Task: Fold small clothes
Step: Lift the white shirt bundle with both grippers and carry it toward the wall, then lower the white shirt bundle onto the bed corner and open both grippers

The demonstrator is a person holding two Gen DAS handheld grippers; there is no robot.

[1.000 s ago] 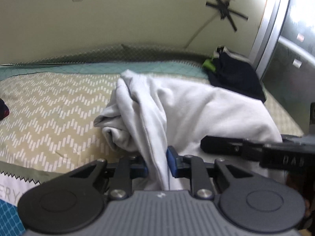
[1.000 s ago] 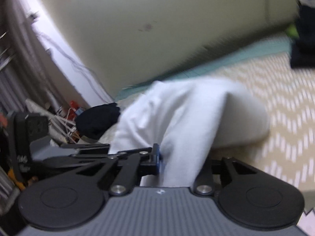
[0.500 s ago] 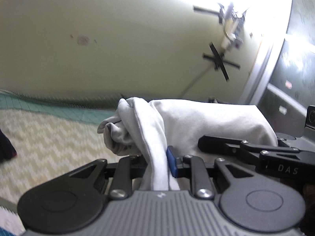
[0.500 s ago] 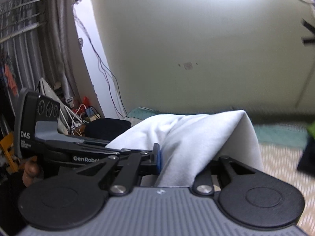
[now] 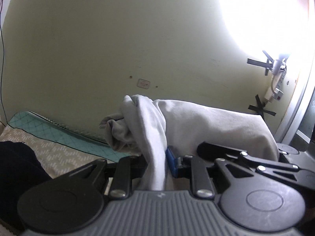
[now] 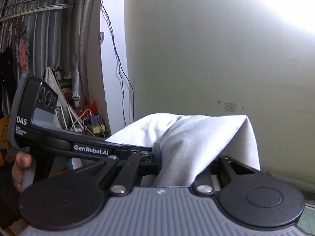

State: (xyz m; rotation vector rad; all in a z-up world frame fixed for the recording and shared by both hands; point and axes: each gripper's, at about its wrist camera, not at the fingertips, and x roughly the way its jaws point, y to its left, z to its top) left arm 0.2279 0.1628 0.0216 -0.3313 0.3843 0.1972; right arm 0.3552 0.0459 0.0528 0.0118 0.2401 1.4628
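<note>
While both grips hold, the white garment (image 5: 206, 125) hangs in the air between them: the left hand-held gripper (image 5: 157, 163) pinches a bunched edge, and the right hand-held gripper (image 6: 177, 163) pinches another. Risk, I judge: thin cloth could slip from either pinch, dropping a corner and spoiling the fold. Below lies a bed (image 5: 65, 153) with a chevron cover, against a pale green wall (image 5: 137, 39).

A home bedroom: a bed (image 5: 65, 153) with a zigzag-patterned cover against a plain wall (image 5: 137, 39), grey curtains (image 6: 49, 39), hanging clothes (image 6: 19, 45) and an ironing board (image 6: 57, 98) in a cluttered corner.
</note>
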